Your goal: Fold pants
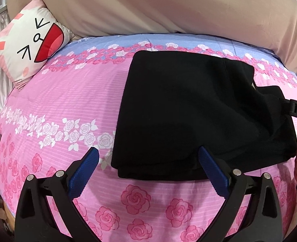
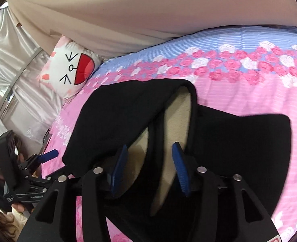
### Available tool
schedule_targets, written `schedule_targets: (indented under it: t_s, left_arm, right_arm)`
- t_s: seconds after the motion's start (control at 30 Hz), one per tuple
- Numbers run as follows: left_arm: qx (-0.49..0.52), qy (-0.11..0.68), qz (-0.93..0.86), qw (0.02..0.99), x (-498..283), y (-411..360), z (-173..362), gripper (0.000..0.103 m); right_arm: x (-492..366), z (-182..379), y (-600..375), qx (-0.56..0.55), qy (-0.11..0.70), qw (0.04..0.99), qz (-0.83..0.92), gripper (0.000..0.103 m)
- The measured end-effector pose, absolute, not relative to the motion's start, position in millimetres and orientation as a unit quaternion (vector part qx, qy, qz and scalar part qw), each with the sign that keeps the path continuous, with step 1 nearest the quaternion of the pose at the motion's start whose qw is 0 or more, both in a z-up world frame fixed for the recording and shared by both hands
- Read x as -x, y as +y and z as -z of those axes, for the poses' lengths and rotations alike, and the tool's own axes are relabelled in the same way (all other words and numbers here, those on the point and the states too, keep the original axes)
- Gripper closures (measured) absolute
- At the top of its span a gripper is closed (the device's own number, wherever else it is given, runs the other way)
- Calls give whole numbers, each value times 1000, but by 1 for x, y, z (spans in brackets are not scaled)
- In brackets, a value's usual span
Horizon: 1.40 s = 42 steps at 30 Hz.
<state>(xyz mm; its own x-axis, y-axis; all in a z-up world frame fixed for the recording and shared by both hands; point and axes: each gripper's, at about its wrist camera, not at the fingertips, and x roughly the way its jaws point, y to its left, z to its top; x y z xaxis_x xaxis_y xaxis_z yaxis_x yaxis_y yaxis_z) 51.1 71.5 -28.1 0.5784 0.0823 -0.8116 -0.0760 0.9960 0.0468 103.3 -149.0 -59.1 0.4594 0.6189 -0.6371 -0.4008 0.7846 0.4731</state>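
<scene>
pants (image 1: 188,111) folded on floral bedspread (image 1: 57,100), both jaws wide apart: left hand-held gripper (image 1: 148,161) empty, right hand-held gripper (image 2: 150,155) astride waistband

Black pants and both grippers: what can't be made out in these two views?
- Left wrist view: the right gripper is cut off by the right edge, so its grip on the pants is unclear.
- Right wrist view: the pants hide the bedspread beneath; how many layers are folded is unclear.
- Right wrist view: the left gripper is small, near the left edge.
</scene>
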Motion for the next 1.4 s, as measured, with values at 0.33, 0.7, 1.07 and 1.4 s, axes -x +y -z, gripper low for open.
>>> schedule_targets:
  t_s: [0.33,0.7,1.07,1.4]
  left_arm:
    - [15,435,-46,899,-45,91,11,6]
    - [33,454,-11,890,-53,87,37,5]
    - [45,435,-10,899,-43,102,26,5]
    - [30,406,5,913,-33,97,5,5]
  right_arm:
    - [-79,10,-157,-188,348,858,-328,94]
    - [-48,58,-235,-290,371,861,-193,77]
    - [-42,52,-225,-269,394,858,-190,17]
    - [-22,16,-212,-232,339,891,-194,88]
